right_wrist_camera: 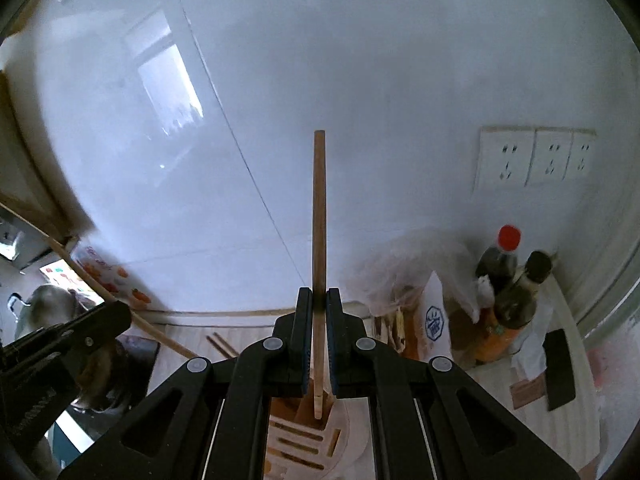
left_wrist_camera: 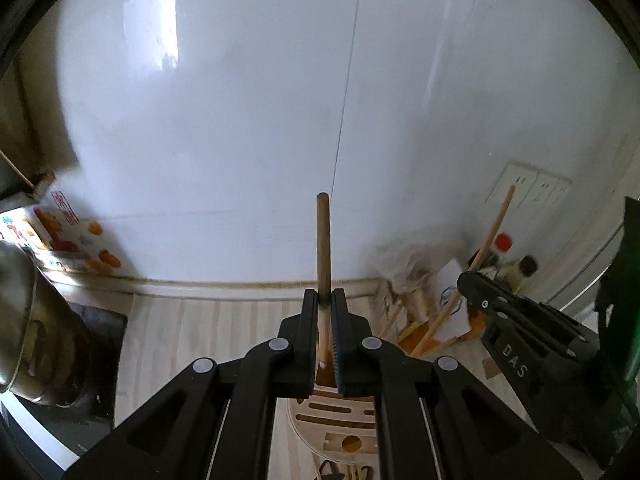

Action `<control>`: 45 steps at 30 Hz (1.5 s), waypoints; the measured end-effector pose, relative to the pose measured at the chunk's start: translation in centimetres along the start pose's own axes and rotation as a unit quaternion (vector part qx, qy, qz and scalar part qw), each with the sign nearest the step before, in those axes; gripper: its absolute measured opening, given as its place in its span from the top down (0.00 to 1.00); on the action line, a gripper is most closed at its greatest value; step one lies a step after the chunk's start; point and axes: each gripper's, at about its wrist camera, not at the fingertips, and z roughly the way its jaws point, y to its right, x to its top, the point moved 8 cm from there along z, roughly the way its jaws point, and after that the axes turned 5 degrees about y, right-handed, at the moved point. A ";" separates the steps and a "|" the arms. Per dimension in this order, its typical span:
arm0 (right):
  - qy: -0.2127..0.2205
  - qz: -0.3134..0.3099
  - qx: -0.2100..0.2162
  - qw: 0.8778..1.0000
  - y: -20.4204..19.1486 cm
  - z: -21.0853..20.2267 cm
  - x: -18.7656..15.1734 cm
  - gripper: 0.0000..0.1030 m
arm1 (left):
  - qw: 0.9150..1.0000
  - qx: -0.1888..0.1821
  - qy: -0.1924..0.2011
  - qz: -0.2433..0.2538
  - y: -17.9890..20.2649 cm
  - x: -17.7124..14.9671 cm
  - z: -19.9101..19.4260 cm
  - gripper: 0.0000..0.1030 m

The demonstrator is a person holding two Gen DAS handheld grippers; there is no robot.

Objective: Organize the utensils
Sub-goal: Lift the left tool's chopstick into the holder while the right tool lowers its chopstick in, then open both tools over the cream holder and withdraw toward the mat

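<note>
We see the left tongs (left_wrist_camera: 325, 300) clenched on a short round brown wooden handle (left_wrist_camera: 323, 240), upright above the pale slotted wooden utensil holder (left_wrist_camera: 334, 412) on the tabletop. The right tongs (right_wrist_camera: 319, 300) grip a longer, thinner wooden stick (right_wrist_camera: 319, 216) above that holder. Only the right view shows two dark sauce bottles (right_wrist_camera: 506, 280).

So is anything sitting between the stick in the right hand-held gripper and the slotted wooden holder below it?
Nothing visible does. The right hand-held gripper is shut on a thin wooden stick, whose lower end hangs just above the slotted wooden holder. The space between them looks free.
</note>
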 end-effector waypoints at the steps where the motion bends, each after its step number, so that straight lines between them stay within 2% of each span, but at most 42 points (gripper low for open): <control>1: -0.005 0.000 -0.001 1.000 0.1 0.5 -0.5 0.93 | 1.000 0.003 -0.006 0.002 -0.1 -0.4 0.6 0.96; 5: -0.032 -0.007 -0.004 0.999 0.8 2.4 -2.2 0.93 | 1.000 0.009 -0.027 0.011 -0.4 -1.8 2.4 0.96; 12: -0.058 -0.048 -0.020 0.997 1.3 3.8 -4.0 0.93 | 0.999 0.003 -0.049 0.012 -0.1 -3.2 3.2 0.95; 16: -0.088 -0.047 0.005 0.995 0.9 4.2 -4.7 0.93 | 0.998 -0.011 -0.062 0.003 -0.3 -3.2 2.4 0.91; 18: -0.100 -0.040 0.013 0.994 0.8 4.1 -5.0 0.92 | 0.999 -0.005 -0.053 0.006 -0.6 -2.8 1.1 0.88; 19: -0.106 -0.033 0.021 0.994 0.7 3.8 -5.1 0.88 | 0.999 0.010 -0.044 0.013 -0.9 -2.6 0.4 0.76; 20: -0.108 -0.024 0.028 0.994 0.7 3.3 -5.2 0.75 | 0.999 0.032 -0.029 0.021 -1.5 -2.3 -0.5 0.65; 21: -0.105 -0.019 0.030 0.994 0.7 2.8 -5.1 0.68 | 0.999 0.041 -0.020 0.020 -1.9 -2.1 -1.1 0.35; 22: -0.098 -0.017 0.031 0.995 0.6 2.1 -5.0 0.56 | 0.998 0.054 -0.007 0.017 -2.7 -2.1 -1.8 0.15; 24: -0.084 -0.012 0.031 0.996 0.6 0.3 -4.8 0.53 | 0.997 0.074 0.008 0.008 -4.0 -2.4 -2.8 0.11; 26: -0.075 -0.009 0.021 0.997 0.8 -1.4 -4.8 0.52 | 0.996 0.087 0.011 0.000 -5.3 -3.6 -3.3 0.01; 27: -0.070 -0.006 0.016 0.997 1.1 -2.1 -4.9 0.51 | 0.996 0.092 0.011 0.000 -5.8 -4.2 -3.4 0.00; 32: -0.050 0.009 -0.009 0.999 2.5 -5.3 -6.8 0.24 | 0.992 0.125 -0.013 0.003 -8.2 -9.5 -2.8 0.00; 34: -0.052 0.013 -0.018 0.998 3.1 -5.7 -8.6 0.19 | 0.990 0.138 -0.037 0.001 -9.1 -12.5 -1.8 0.00; 38: -0.091 0.016 -0.042 0.995 4.2 -4.8 -14.3 0.19 | 0.981 0.165 -0.101 -0.002 -10.5 -19.6 0.9 0.00; 42: -0.178 0.023 -0.049 0.983 5.0 -1.9 -22.2 0.19 | 0.971 0.171 -0.168 -0.003 -11.2 -25.9 3.4 0.00; 43: -0.195 0.024 -0.048 0.979 5.1 -1.3 -23.6 0.21 | 0.967 0.173 -0.185 0.000 -11.3 -27.6 4.1 0.00; 45: -0.241 0.030 -0.050 0.969 5.2 0.3 -27.7 0.30 | 0.962 0.175 -0.209 0.005 -11.1 -29.9 4.8 0.00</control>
